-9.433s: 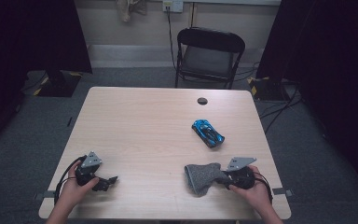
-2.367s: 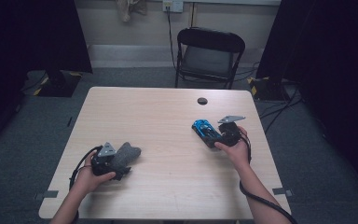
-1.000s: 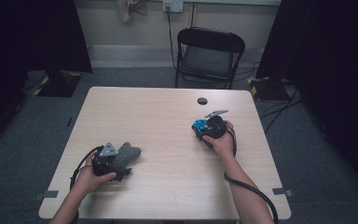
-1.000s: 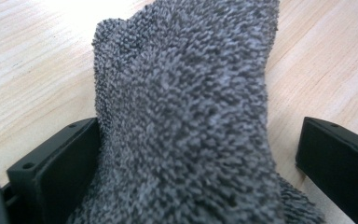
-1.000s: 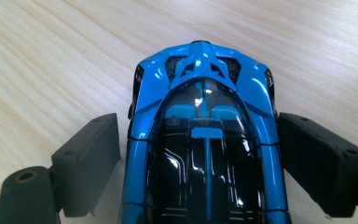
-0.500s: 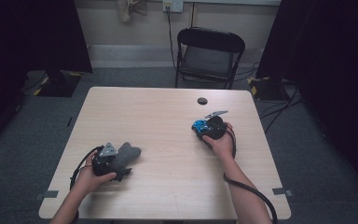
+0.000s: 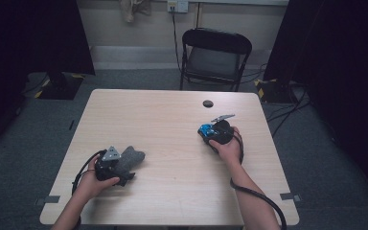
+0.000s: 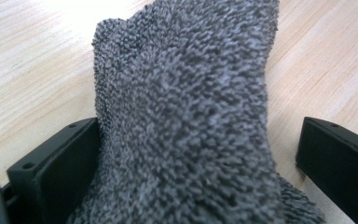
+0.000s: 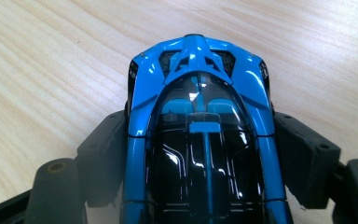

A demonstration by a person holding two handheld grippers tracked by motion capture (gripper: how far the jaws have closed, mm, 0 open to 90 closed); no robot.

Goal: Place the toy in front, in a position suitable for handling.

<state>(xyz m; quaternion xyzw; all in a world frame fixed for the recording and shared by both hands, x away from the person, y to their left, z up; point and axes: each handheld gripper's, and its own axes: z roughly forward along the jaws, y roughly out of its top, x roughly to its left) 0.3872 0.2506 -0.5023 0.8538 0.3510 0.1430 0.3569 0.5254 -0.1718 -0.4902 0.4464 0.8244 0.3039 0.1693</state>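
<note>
Already both things are taken up: grey cloth at the left, blue toy car at the right.

The right hand-held gripper (image 9: 200, 186) has just been closing and its jaws are pressed on the flanks of the blue toy car (image 9: 200, 116), set right of the middle of the counter (image 7: 172, 115). In the left hand-held gripper (image 8: 191, 168) the grey cloth (image 8: 186, 102) is seen between wide jaws, the right one standing apart, near the front-left edge; whether it is gripped cannot be told. Bare wood is left between them for moving.

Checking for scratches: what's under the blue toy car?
Bare wooden table surrounds the blue toy car; the patch directly beneath it is hidden by its body.
</note>
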